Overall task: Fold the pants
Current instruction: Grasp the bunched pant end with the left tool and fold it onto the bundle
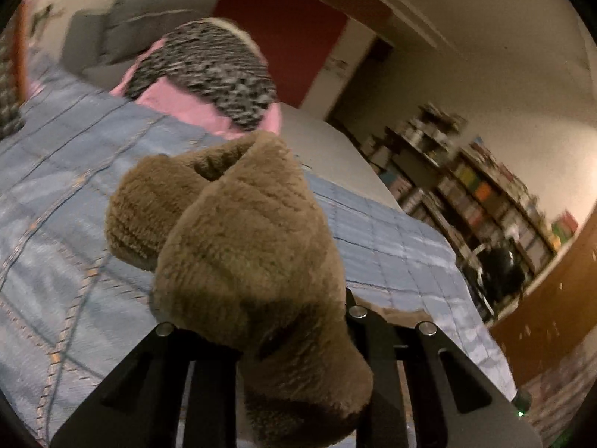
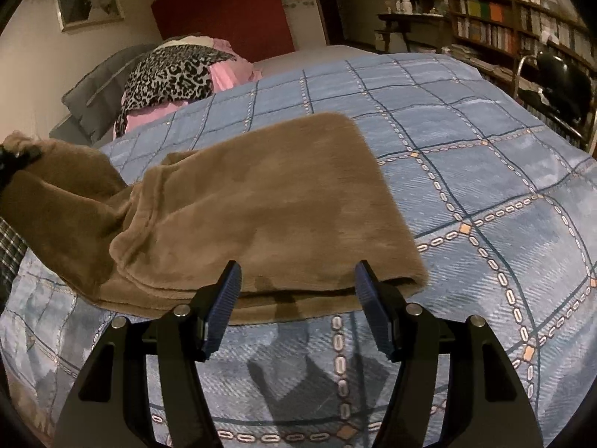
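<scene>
The brown fleece pants lie on the blue checked bedspread, folded lengthwise. My right gripper is open, its blue-padded fingers apart just above the pants' near edge, holding nothing. My left gripper is shut on a bunched end of the pants and lifts it off the bed; the fabric hides its fingertips. In the right wrist view that lifted end rises to the far left, where the left gripper shows at the frame edge.
A leopard-print cloth over pink fabric and a grey pillow lie at the head of the bed. Bookshelves and a black chair stand to the right of the bed.
</scene>
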`<act>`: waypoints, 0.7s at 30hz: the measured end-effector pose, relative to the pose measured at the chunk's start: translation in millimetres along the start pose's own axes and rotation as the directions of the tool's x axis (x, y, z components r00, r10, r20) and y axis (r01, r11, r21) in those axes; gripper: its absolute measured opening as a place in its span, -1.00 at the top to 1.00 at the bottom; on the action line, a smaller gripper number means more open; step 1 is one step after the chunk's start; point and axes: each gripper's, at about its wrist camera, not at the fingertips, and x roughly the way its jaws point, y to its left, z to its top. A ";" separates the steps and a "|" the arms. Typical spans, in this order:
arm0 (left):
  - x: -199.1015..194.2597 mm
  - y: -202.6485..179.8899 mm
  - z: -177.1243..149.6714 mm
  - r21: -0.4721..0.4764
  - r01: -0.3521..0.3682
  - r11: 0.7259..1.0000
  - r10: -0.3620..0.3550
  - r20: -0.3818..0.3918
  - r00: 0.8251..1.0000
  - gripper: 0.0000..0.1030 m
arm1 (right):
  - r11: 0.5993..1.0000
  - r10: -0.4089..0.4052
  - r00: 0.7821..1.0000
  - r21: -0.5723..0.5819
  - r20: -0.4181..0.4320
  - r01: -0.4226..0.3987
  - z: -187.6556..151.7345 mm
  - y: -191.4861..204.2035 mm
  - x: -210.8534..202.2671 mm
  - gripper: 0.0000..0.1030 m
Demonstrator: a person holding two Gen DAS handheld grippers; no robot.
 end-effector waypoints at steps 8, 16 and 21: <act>41.0 -111.0 -15.7 0.167 0.041 0.985 -0.031 -0.061 0.998 0.61 | 0.997 0.010 0.999 0.070 0.033 -0.012 -1.0 -33.0 -12.4 -0.25; 88.9 -210.3 -55.4 0.326 0.067 0.943 -0.022 -0.139 0.990 0.61 | 0.989 0.012 0.998 0.147 0.056 -0.020 -0.9 -68.5 -19.0 -0.25; 118.6 -256.0 -93.7 0.428 0.088 0.900 -0.007 -0.187 0.982 0.61 | 0.984 0.006 0.998 0.180 0.060 -0.017 -2.4 -85.4 -22.3 -0.26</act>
